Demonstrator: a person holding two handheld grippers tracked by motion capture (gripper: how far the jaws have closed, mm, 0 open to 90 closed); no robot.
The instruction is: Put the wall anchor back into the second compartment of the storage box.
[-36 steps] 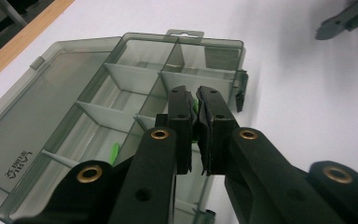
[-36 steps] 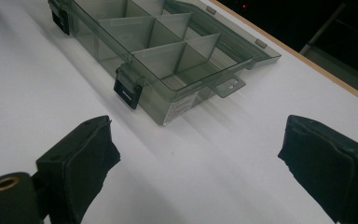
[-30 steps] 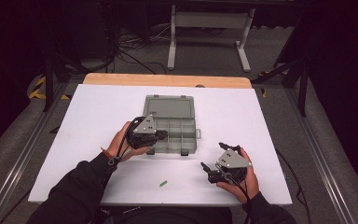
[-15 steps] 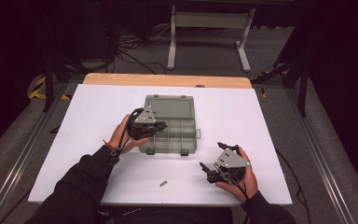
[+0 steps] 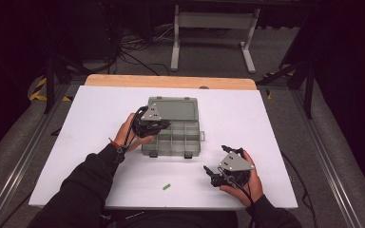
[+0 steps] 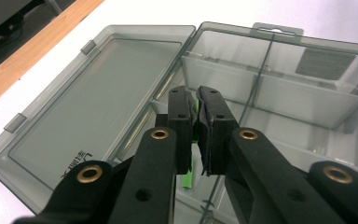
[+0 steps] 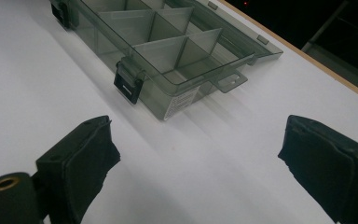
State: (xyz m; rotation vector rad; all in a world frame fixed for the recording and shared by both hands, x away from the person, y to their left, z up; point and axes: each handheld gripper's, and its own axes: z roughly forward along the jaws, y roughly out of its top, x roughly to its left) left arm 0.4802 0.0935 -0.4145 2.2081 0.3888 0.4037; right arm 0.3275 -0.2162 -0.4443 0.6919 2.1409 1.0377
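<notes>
A small green piece [image 6: 195,122] was pinched between the jaws of the left gripper [image 6: 195,109]. The jaws were squeezed shut on it, and only thin bits of green peeked out between the black pads. It was held just above the clear grey box [image 5: 190,140], over the left part of the little compartments.

The box sat in the middle of the bench [image 5: 100,109]. Its lid [image 5: 176,108] lay flat and open at the far side. Thin walls split the box into small compartments. Two dark clips [image 7: 127,86] were on its near wall. Another green piece [image 5: 166,187] lay alone on the bench, near the front edge and well apart from the box.

The bench had a white top with a wooden strip [image 5: 171,81] along the far edge. Behind it the room was dark, with a grey floor, black cables and a pale metal stand [image 5: 212,21].

The left hand [image 5: 126,135] reached in from the left side of the box and held its gripper [image 5: 153,124] over the box's left end. The right hand [image 5: 242,183] rested low on the bench, to the right of the box and nearer the person. The right gripper [image 7: 196,154] pointed at the box's near right corner, and its jaws stood wide apart with nothing between them.
</notes>
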